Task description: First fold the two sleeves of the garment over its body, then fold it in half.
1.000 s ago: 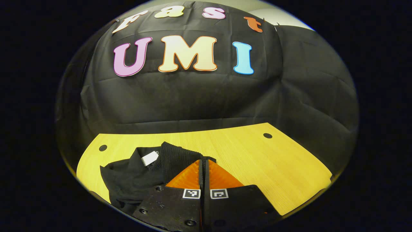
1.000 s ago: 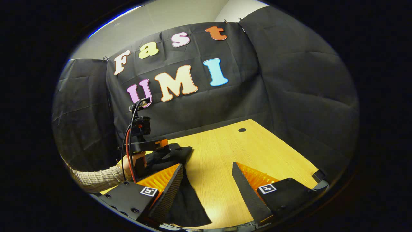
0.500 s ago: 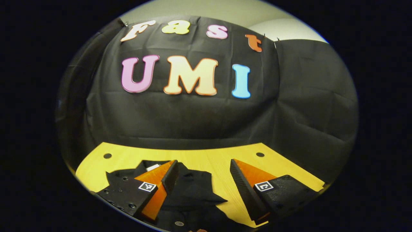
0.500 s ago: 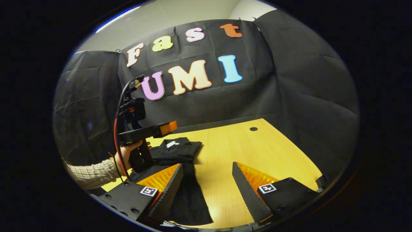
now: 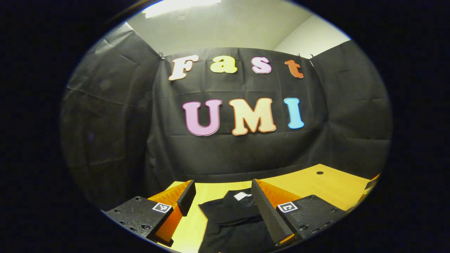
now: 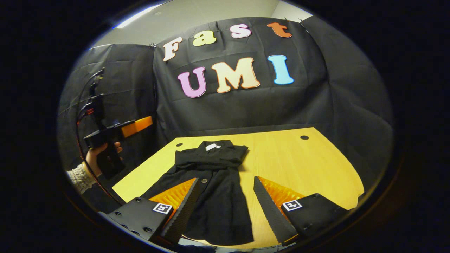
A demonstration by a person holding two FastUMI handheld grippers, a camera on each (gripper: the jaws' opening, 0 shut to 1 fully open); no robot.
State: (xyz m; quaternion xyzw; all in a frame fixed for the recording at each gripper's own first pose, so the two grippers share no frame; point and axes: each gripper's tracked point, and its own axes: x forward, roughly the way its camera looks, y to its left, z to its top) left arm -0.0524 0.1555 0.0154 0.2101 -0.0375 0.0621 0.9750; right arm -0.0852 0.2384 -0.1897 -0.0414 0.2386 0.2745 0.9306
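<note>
holding my left gripper (image 5: 222, 191) and right gripper (image 6: 226, 189) with fingers apart and empty, i hover over the black garment (image 6: 211, 182) on the yellow table (image 6: 299, 161) (both sleeves look folded in), probably ready for folding it in half.

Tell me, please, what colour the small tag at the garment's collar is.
White tag, clearest in the right gripper view.
</note>
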